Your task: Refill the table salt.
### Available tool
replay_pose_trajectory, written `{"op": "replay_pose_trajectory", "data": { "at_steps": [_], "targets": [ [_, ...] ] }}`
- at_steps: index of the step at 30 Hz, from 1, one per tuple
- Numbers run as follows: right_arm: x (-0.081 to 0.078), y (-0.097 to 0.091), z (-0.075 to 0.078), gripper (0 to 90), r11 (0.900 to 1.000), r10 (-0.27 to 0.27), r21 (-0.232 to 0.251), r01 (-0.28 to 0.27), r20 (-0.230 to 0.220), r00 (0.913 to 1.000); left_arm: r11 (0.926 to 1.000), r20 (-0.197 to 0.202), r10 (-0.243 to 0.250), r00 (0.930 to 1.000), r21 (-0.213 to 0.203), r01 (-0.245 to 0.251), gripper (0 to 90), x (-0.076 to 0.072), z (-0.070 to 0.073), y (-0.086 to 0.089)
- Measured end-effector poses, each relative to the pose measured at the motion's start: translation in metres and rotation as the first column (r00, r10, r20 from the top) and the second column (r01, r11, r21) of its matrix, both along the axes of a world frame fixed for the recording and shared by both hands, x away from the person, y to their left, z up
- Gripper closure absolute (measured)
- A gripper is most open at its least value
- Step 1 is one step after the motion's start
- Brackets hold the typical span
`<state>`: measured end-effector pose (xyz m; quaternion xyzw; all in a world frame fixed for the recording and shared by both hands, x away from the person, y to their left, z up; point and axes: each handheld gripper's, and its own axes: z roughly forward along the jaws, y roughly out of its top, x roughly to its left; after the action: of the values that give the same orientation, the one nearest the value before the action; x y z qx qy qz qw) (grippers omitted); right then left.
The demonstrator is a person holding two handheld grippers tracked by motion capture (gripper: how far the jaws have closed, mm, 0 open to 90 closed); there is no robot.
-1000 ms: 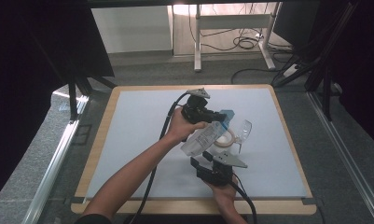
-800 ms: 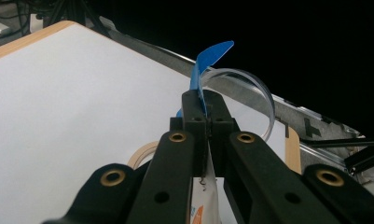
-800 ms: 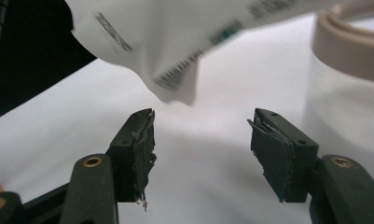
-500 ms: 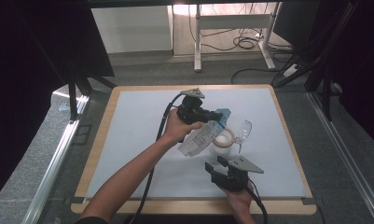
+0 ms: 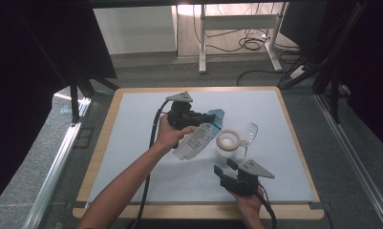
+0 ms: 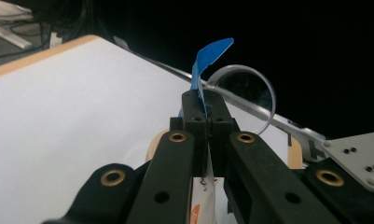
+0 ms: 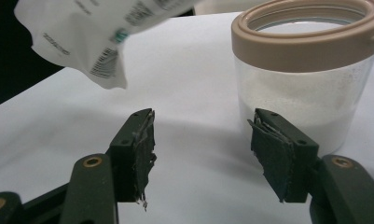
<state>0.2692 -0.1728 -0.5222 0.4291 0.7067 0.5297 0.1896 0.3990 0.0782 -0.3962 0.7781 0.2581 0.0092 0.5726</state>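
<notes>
pouch point(image 5: 197, 138): a white printed bag with a blue top edge, held up off the table and tilted, its blue end toward the jar; in the right gripper view its lower corner point(image 7: 89, 44) hangs free above the mat
left gripper point(image 5: 212, 118): jaws pressed tight on the pouch's blue top strip, which sticks up past the tips in the left gripper view point(image 6: 204, 74)
right gripper point(image 5: 226, 167): jaws held moderately apart with nothing between them, low near the front edge of the table, pointing at the jar point(image 7: 201, 140)
jar point(image 5: 228, 145): clear tub with a beige ring rim, standing upright on the white mat just right of the pouch; white powder lies in its lower part point(image 7: 310, 109)
lid point(image 5: 250, 132): a clear round disc hinged open at the jar's far right side, seen edge-up behind the left jaws point(image 6: 250, 91)
how the pouch will handle: judged light and floppy, thin film that sags and folds; the pinched seam is the firm place to grip, and a second hold at the bottom corner would steady any pouring
how the jar will handle: judged stiff, smooth plastic, light enough to tip or slide if nudged; best taken across its straight wall below the rim
risk: powder spilling if the pouch swings
</notes>
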Motion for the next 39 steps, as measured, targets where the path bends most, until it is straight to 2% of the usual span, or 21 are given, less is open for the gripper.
{"op": "replay_pose_trajectory", "data": {
  "at_steps": [5,11,15,18,20,22,25,26,29,31,34,39],
  "targets": [
    [0.000,-0.003,0.000,40.3,1.0000,-0.008,0.000,0.008,-0.007,0.9999,0.9977,0.012,0.057,0.9983,-0.037,-0.057,90.0,-0.003,-0.001,0.030],
    [0.000,-0.009,-0.002,40.3,0.9998,-0.020,-0.002,0.020,-0.011,0.9997,0.9900,0.000,0.127,0.9919,-0.061,-0.127,90.0,-0.003,-0.014,0.066],
    [0.001,-0.012,-0.004,40.3,0.9997,-0.026,-0.005,0.026,-0.017,0.9995,0.9817,0.007,0.180,0.9837,-0.066,-0.179,90.0,-0.002,-0.026,0.084],
    [0.002,-0.013,-0.004,40.3,0.9997,-0.024,-0.003,0.024,-0.019,0.9995,0.9731,-0.007,0.219,0.9758,-0.074,-0.218,89.9,0.000,-0.036,0.099],
    [0.002,-0.013,-0.004,40.2,0.9997,-0.023,-0.004,0.023,-0.017,0.9996,0.9664,0.000,0.247,0.9689,-0.072,-0.247,90.0,0.001,-0.043,0.108],
    [0.003,-0.013,-0.004,40.2,0.9998,-0.020,-0.007,0.019,-0.019,0.9996,0.9591,0.004,0.270,0.9628,-0.089,-0.269,89.9,0.001,-0.050,0.118],
    [0.003,-0.014,-0.005,40.2,0.9997,-0.023,-0.004,0.023,-0.021,0.9995,0.9522,0.015,0.293,0.9559,-0.094,-0.291,89.9,-0.002,-0.056,0.128],
    [0.003,-0.014,-0.005,40.2,0.9997,-0.024,-0.002,0.024,-0.021,0.9995,0.9522,0.015,0.293,0.9559,-0.094,-0.291,89.9,-0.002,-0.056,0.128],
    [0.003,-0.015,-0.004,40.2,0.9997,-0.026,-0.001,0.026,-0.021,0.9994,0.9446,0.014,0.319,0.9478,-0.088,-0.316,89.8,-0.008,-0.065,0.140],
    [0.003,-0.016,-0.004,40.2,0.9996,-0.029,-0.001,0.029,-0.018,0.9994,0.9406,0.019,0.325,0.9454,-0.109,-0.321,89.8,-0.011,-0.068,0.146],
    [0.003,-0.016,-0.004,40.2,0.9995,-0.031,-0.002,0.031,-0.016,0.9994,0.9387,0.026,0.330,0.9436,-0.114,-0.325,89.8,-0.016,-0.067,0.151],
    [0.003,-0.017,-0.002,40.2,0.9994,-0.034,0.002,0.034,-0.011,0.9994,0.9381,0.049,0.338,0.9400,-0.099,-0.332,89.2,-0.029,-0.065,0.160]
  ]
}}
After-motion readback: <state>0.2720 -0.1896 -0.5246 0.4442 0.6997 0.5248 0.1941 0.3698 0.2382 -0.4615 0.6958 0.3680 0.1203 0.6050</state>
